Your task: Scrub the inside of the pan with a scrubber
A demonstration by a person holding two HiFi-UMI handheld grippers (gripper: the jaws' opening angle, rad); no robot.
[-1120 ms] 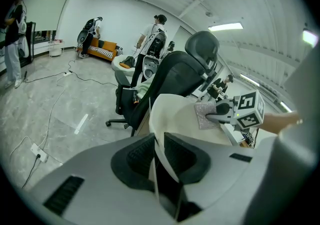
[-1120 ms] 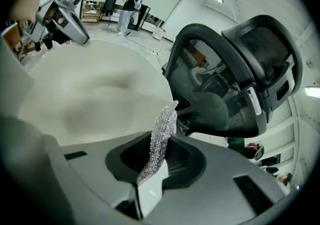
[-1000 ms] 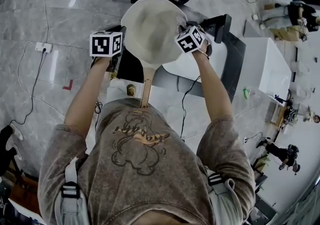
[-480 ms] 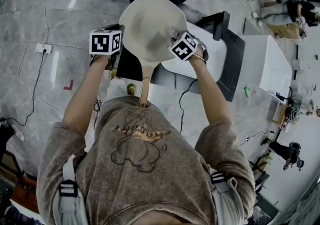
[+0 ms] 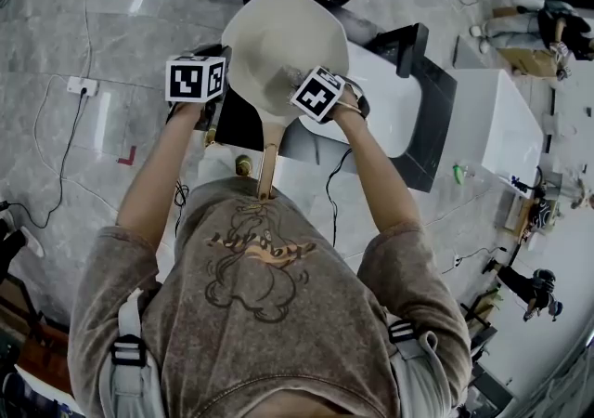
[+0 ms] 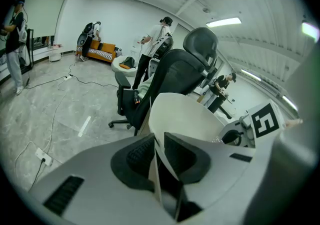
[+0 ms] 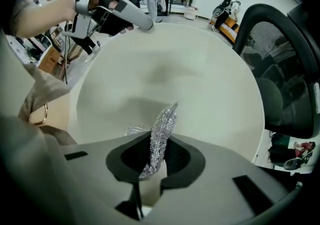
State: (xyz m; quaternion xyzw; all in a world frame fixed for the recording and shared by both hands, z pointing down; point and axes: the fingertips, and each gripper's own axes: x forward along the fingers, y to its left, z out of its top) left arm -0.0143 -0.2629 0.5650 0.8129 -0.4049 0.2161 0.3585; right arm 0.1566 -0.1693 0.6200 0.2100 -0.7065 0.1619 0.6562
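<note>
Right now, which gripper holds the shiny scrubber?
The right gripper, pinching the silvery scrubber over the pan inside; the left gripper clamps the pan's rim instead.

A cream-coloured round pan [image 5: 278, 40] with a pale, smooth inside is held with its open side turned up towards the person. Its light brown wooden handle [image 5: 269, 161] points back at the person's chest. The pan's thin rim stands edge-on between the jaws of the left tool [image 6: 159, 155], which are pressed onto it from both sides. A silvery metal-mesh scrubber [image 7: 162, 129], crumpled and glittering, is pinched upright between the jaws of the right tool [image 7: 156, 158]. Its free end sticks out past the jaw tips, just over the pan's inner floor near the handle side.
</note>
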